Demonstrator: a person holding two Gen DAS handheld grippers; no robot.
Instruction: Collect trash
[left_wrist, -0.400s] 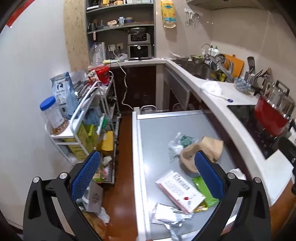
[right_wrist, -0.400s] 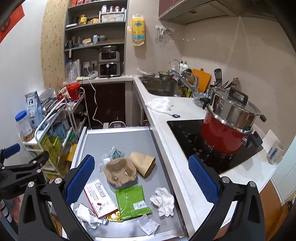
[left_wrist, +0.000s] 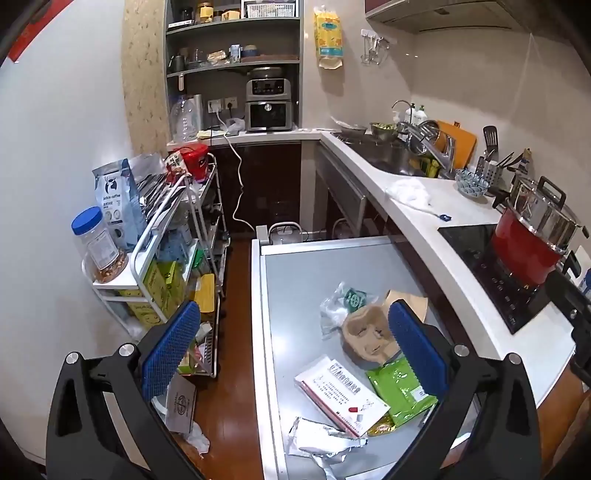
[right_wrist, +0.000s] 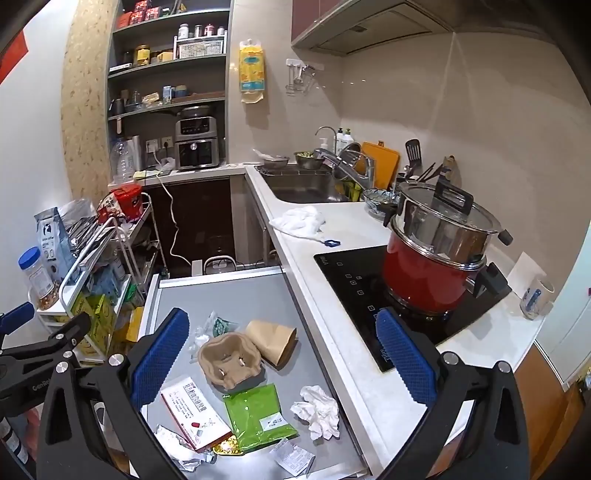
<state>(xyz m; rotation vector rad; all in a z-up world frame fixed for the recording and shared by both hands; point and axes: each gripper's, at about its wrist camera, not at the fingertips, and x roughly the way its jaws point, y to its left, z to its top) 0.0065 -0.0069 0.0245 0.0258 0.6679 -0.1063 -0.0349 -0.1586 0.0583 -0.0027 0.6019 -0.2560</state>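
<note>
Trash lies on a grey table (right_wrist: 236, 295) (left_wrist: 303, 273): a brown pulp cup carrier (right_wrist: 231, 360) (left_wrist: 365, 338), a brown paper bag (right_wrist: 275, 341), a green packet (right_wrist: 256, 411) (left_wrist: 399, 386), a white and red box (right_wrist: 194, 411) (left_wrist: 341, 393), a crumpled tissue (right_wrist: 317, 410), clear wrappers (right_wrist: 212, 328) (left_wrist: 341, 304), crumpled foil (left_wrist: 325, 441) and a small sachet (right_wrist: 293, 458). My left gripper (left_wrist: 293, 349) is open and empty above the table's left front. My right gripper (right_wrist: 282, 356) is open and empty above the trash.
A white counter (right_wrist: 332, 266) runs along the right with a hob, a red pot (right_wrist: 428, 284), a sink (right_wrist: 303, 184) and a white cloth (right_wrist: 299, 219). A wire rack (left_wrist: 177, 236) with jars and bags stands at the left. More trash lies on the wooden floor (left_wrist: 236, 369).
Both grippers have shifted slightly; the left view has swung a little right and back, showing more of the counter and pot. The trash has not moved. Both stay open.
</note>
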